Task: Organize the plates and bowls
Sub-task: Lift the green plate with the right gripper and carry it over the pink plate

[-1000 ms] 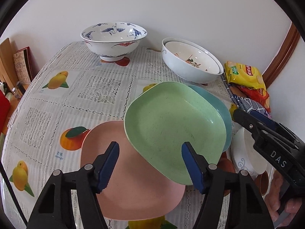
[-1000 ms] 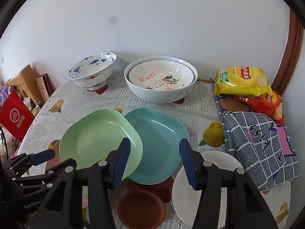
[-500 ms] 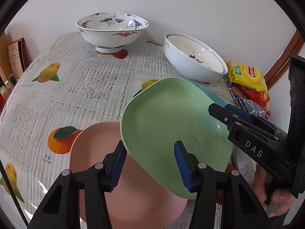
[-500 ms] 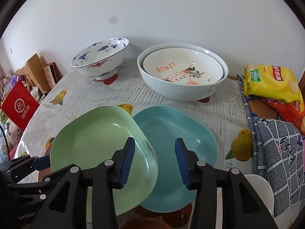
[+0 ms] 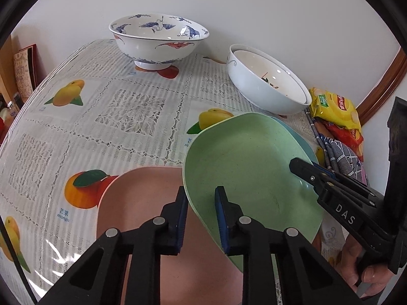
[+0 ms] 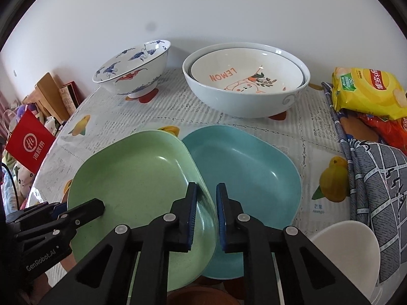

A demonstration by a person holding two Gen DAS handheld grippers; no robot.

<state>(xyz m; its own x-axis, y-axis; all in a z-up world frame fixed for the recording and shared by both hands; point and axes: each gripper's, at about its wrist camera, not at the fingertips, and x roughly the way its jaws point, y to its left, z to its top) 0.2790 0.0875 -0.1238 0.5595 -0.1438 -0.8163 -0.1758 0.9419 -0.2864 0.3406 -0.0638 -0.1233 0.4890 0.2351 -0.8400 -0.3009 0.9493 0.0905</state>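
Note:
A green square plate (image 5: 249, 162) (image 6: 132, 178) lies tilted, overlapping a pink plate (image 5: 142, 203) on its left and a teal plate (image 6: 244, 165) on its right. My left gripper (image 5: 199, 216) is closed on the green plate's left rim, one finger on each side. My right gripper (image 6: 205, 212) is closed on the green plate's right rim, where it overlaps the teal plate. A blue-and-white crane bowl (image 5: 159, 39) (image 6: 134, 68) and a white bowl with a LEMON bowl nested inside (image 6: 245, 76) (image 5: 267, 86) stand at the back.
The fruit-print tablecloth (image 5: 76, 117) covers the table. Yellow and red snack bags (image 6: 368, 91) and a checked cloth (image 6: 376, 172) lie at the right. A white dish (image 6: 348, 251) and a brown saucer (image 6: 193, 296) sit near the front. A red card (image 6: 29, 143) stands beyond the left edge.
Both grippers moved forward and their jaws narrowed from wide open onto the green plate's opposite rims. The plate looks more tilted.

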